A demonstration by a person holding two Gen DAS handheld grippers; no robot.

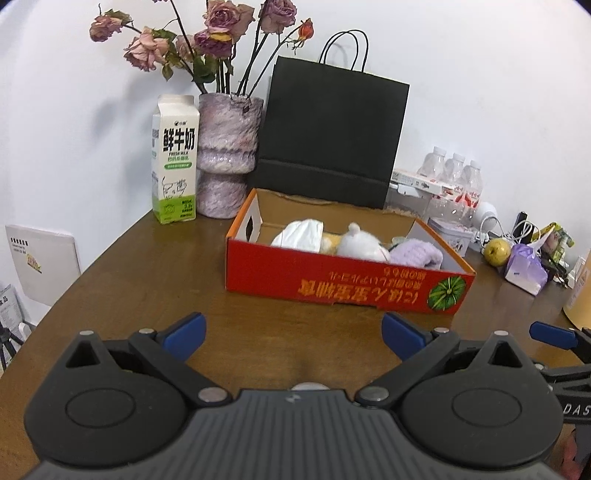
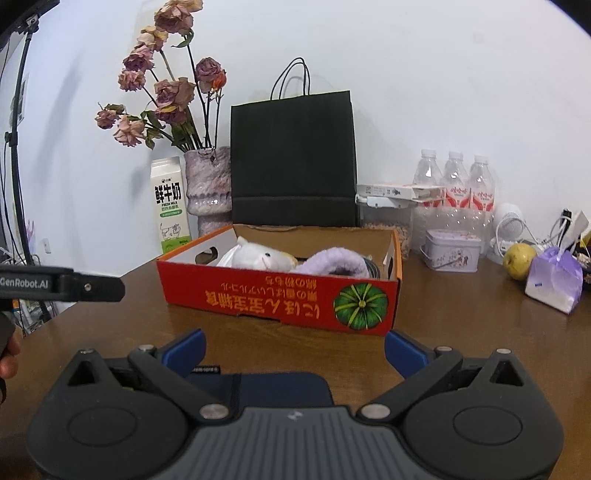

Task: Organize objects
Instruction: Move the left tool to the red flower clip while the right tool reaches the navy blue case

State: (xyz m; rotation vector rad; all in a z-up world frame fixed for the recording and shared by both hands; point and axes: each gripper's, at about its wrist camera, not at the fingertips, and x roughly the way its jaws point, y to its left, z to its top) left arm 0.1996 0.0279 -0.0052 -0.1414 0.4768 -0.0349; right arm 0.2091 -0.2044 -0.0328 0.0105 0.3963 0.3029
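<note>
From your left wrist, your left hand-held gripper (image 1: 294,334) hangs wide and empty; the red box (image 1: 343,282) already holds soft toys. From your right wrist, your right hand-held gripper (image 2: 294,350) gapes over a dark pouch (image 2: 273,389) on the bench (image 2: 480,325), probably left to pack.

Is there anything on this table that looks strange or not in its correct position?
The red box sits with its printed text and pumpkin picture upside down toward the cameras. The roses in the vase are wilted and drooping. Nothing looks spilled.
</note>
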